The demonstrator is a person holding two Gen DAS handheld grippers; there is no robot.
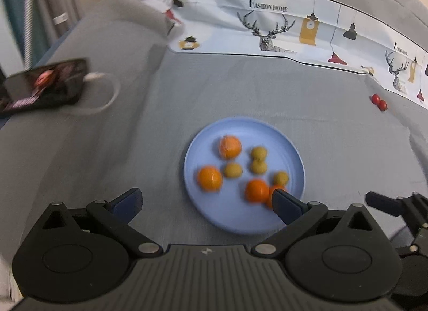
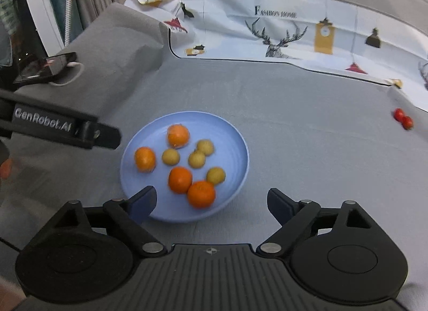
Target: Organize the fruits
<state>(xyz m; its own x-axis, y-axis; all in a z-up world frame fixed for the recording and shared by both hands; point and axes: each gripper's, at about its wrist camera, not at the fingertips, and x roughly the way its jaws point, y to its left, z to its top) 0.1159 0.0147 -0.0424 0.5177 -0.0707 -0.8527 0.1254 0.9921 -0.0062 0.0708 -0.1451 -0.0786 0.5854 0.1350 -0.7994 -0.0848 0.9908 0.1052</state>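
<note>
Nearest, left hand-held gripper (image 1: pixel 207 205) spread wide, nothing between its blue pads, right pad overlapping the near rim of the plate and hiding part of one orange. Right hand-held gripper (image 2: pixel 211 204) likewise wide open and empty, its left pad over the plate's near edge, its right pad above bare sheet.

Just beyond, blue plate (image 2: pixel 235 139) flat on a grey bed sheet (image 2: pixel 307 150). On the plate, four oranges (image 2: pixel 201 194): two touching at the near side, one at the left, one toward the far side. Among them four small yellow-green fruits (image 2: pixel 170 156), two of these touching each other near the plate's middle, one alone at the near right. All slightly blurred.

Off to the left in the right wrist view, side of the left hand-held gripper with white lettering, above the sheet beside the plate.

Further out to the right, two small red fruits (image 2: pixel 403 118) touching each other on the sheet, well apart from the plate.

Far left, dark phone (image 1: pixel 44 84) with a lit screen and a white cable (image 1: pixel 107 94) looping from it. Farthest, a printed cloth (image 1: pixel 294 32) with deer heads, lamps and lettering, laid across the bed.
</note>
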